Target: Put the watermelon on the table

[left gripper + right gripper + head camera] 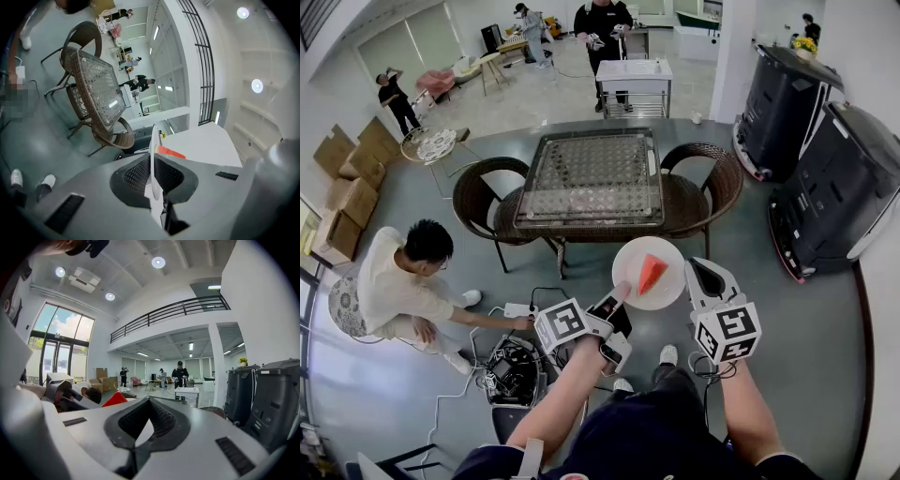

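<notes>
A red watermelon wedge (652, 272) lies on a round white plate (630, 255), held in the air over the grey floor in front of the glass-topped wicker table (525, 221). My left gripper (619, 292) is shut on the plate's near left rim. In the left gripper view the plate (153, 140) shows edge-on between the pads, with the wedge (169, 152) on its right face and the table (96, 84) ahead. My right gripper (701, 272) hovers just right of the plate, shut and holding nothing. The right gripper view (149, 401) shows the wedge (115, 399) to its left.
Wicker chairs (483, 192) (717, 178) stand at both sides of the table. A person (403, 281) crouches on the floor at left beside cables and a device (516, 370). Black machines (834, 187) line the right. A white cart (633, 80) and standing people are beyond the table.
</notes>
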### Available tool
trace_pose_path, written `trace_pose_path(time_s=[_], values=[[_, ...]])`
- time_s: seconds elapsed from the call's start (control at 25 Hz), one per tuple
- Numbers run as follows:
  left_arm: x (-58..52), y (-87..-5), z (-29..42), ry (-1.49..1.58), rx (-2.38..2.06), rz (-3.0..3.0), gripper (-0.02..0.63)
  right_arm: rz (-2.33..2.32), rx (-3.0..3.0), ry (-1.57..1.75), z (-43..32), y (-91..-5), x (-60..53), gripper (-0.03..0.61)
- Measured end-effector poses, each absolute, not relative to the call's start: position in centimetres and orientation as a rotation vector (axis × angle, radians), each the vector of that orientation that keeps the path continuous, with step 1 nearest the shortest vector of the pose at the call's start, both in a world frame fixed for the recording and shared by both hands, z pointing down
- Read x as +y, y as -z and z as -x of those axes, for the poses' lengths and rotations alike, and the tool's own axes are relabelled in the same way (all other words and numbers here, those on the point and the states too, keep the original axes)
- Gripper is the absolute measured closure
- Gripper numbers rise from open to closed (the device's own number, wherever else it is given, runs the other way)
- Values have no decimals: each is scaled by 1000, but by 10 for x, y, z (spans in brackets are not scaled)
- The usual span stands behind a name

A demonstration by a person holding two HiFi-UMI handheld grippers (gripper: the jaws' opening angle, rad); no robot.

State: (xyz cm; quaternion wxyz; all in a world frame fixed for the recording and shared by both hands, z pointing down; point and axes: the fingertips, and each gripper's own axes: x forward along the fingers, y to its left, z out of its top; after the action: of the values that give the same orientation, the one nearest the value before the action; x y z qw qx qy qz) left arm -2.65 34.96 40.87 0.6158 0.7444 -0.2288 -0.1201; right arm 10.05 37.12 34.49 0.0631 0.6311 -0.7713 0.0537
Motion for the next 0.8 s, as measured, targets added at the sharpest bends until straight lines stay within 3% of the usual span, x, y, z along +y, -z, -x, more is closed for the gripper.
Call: trace_pose_path(time_s=[0.8], values=[[314, -408, 6, 318, -562, -1695, 598, -1825, -2391, -129, -118, -343, 329, 575]])
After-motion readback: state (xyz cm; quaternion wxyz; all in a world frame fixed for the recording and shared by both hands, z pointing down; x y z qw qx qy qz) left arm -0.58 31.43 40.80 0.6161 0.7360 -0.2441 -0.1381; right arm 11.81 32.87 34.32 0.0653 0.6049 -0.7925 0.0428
